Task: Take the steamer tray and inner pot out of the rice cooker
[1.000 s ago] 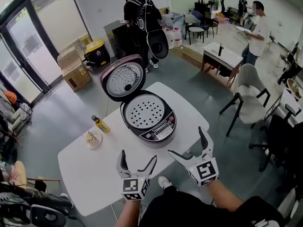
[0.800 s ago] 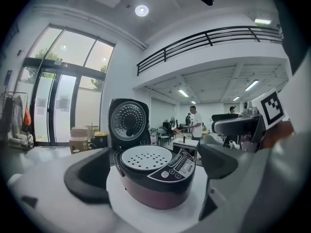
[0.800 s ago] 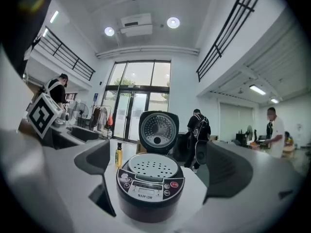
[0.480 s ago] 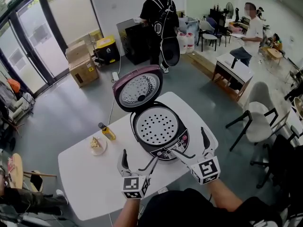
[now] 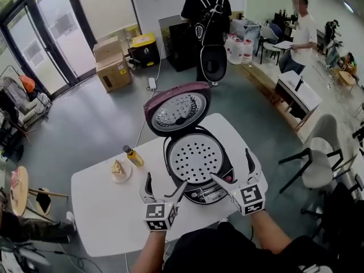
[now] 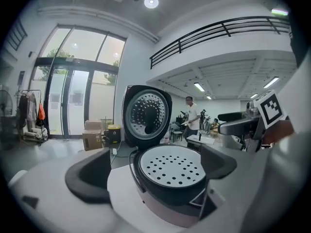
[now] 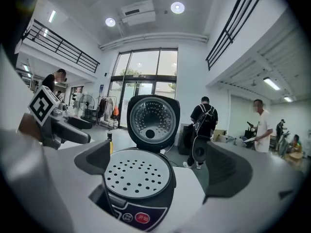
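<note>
Two tools hung over the near side of the white worktop [image 5: 108,209] in the head view, both spread wide and holding nothing. The left tool [image 5: 166,182] was just at the front left of the rice cooker [image 5: 223,175], and the right tool [image 5: 231,165] reached over its control panel [image 5: 209,193]. The cooker stood near the worktop's middle with its lid [image 5: 177,110] swung up and back. The perforated steamer tray [image 5: 196,158] sat in its mouth. A small bottle [image 5: 133,155] and a small plate [image 5: 118,169] stood to the cooker's left, apart from it.

From the left gripper view, the jaws stood far apart with nothing gripped. The tray and the cooker's dark rim showed between them, and whether the right-hand jaw touched that rim could not be told.

From the right gripper view, the jaws were likewise wide apart and empty. They framed the tray and the panel's red button, with the raised lid behind.
</note>
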Available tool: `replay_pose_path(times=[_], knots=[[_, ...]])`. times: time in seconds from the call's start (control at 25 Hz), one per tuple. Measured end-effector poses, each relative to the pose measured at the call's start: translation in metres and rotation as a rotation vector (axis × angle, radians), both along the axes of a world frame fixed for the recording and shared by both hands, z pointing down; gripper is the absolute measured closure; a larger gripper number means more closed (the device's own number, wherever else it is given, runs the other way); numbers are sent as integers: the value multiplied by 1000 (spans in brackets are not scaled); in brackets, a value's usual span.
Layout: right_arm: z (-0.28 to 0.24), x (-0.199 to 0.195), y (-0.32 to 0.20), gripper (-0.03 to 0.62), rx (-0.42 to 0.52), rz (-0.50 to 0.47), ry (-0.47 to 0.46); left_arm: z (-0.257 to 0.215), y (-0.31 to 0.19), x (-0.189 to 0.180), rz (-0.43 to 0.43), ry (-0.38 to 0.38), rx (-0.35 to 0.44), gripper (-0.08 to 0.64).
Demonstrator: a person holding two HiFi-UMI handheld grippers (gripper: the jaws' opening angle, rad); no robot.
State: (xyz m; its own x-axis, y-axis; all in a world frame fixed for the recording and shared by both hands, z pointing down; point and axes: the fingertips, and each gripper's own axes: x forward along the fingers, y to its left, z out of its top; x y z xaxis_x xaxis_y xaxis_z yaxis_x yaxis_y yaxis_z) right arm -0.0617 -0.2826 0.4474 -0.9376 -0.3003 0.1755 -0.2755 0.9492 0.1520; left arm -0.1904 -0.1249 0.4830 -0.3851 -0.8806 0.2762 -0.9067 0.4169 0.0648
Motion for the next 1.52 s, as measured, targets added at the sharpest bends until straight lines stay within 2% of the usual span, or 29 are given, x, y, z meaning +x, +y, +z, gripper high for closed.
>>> replay_pose_path(times=[0.16, 0.36, 0.52, 0.68, 0.92, 1.28, 1.52], knots=[[18, -22, -22, 2, 22, -76, 69, 13, -17, -15, -55, 12, -51, 3], [39, -49, -43, 2, 120, -166, 175, 32, -33, -32, -109, 24, -116, 5], [65, -69, -60, 3, 104, -214, 249, 53, -40, -46, -132, 29, -191, 9], [95, -84, -71, 6, 105, -255, 365, 76, -43, -57, -150, 39, -260, 36], [126, -110, -76, 16, 111, -320, 454, 100, -53, -69, -140, 54, -369, 86], [153, -130, -78, 195, 116, -381, 587, 113, -64, -81, -105, 19, -481, 152], [163, -136, -80, 323, 183, -392, 623, 118, -70, -86, -89, -20, -528, 214]])
